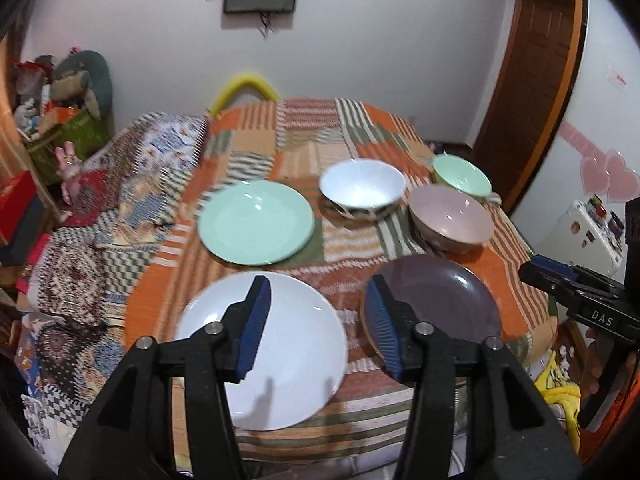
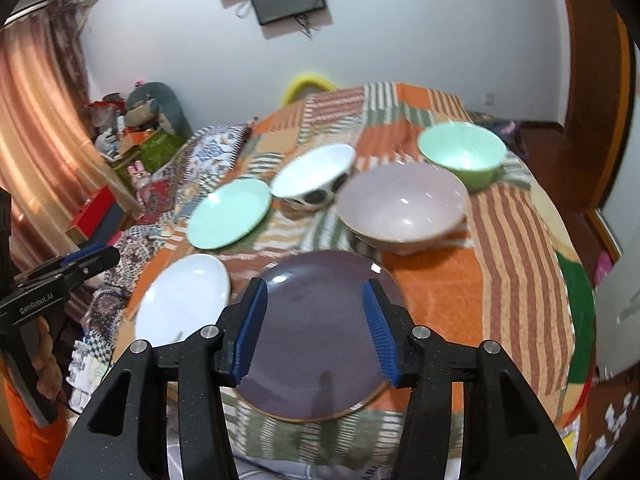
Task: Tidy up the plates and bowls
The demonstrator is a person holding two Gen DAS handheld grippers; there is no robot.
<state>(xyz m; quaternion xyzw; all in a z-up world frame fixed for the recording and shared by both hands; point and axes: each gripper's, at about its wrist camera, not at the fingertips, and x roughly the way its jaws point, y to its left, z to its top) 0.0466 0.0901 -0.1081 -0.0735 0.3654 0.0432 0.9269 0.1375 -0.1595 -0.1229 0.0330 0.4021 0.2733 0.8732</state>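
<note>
Left tool point(image 1: 318, 322): I hold it with its fingers spread wide and nothing between them, hovering over the near edge of the desk, between the round white ceramic plate point(image 1: 262, 350) and the round dark purple plate point(image 1: 440, 300).
Right tool point(image 2: 316, 326): also wide and holding nothing; it hangs above the dark purple plate point(image 2: 320, 332), which sits framed between my blue pads point(image 2: 252, 328).
Plates: the white plate and the purple plate lie side by side nearest me; the round mint green plate point(image 1: 256, 222) lies just behind the white one.
Bowls: the white bowl with dark spots outside point(image 2: 314, 178), the pale pink bowl point(image 2: 402, 204) and the mint green bowl point(image 2: 462, 154) stand in the back row, mouths up.
Surface: a striped orange patchwork cloth point(image 2: 516, 248) covers the desk.
Step in hand: I judge nothing is stacked yet; a plate comes first.
Doing it well: pinch the purple plate at its near rim, one finger under, and lift it level so the cloth does not drag.
Orientation: every plate lies flat, face up; being round, none has a long axis.
</note>
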